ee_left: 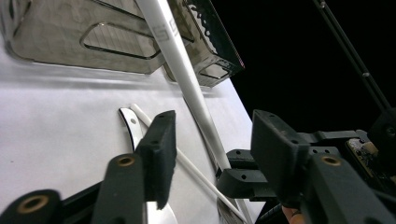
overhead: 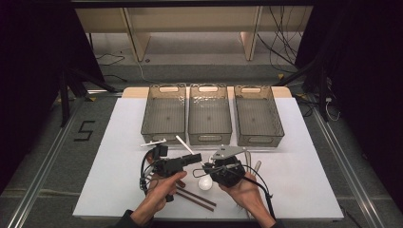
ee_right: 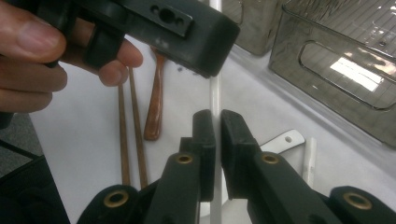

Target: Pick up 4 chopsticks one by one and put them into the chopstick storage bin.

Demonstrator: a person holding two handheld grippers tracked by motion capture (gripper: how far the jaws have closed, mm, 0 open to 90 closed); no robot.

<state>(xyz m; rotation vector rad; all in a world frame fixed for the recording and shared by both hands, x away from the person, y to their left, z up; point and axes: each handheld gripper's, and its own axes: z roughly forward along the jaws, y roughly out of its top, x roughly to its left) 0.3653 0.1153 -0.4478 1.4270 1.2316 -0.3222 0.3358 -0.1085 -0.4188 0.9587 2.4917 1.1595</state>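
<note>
Right gripper [ee_right: 217,135] clamps a slim, straight white chopstick [ee_right: 215,100]; left gripper [ee_left: 212,154] stands apart.

Your white stick [ee_right: 215,93] has grey marks on it. The table [overhead: 119,142] under it is white too. Beside that stick lie two brown chopsticks [ee_right: 130,126] and a shiny brown spoon [ee_right: 154,112]. Behind it stand three smoky grey bins [overhead: 209,116] with a fine grid pattern.

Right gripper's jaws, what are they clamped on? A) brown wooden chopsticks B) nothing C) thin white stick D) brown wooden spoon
C: in the right gripper view the right gripper has its black jaws pressed on the thin white stick, while the brown wooden chopsticks and brown wooden spoon lie on the table.
</note>
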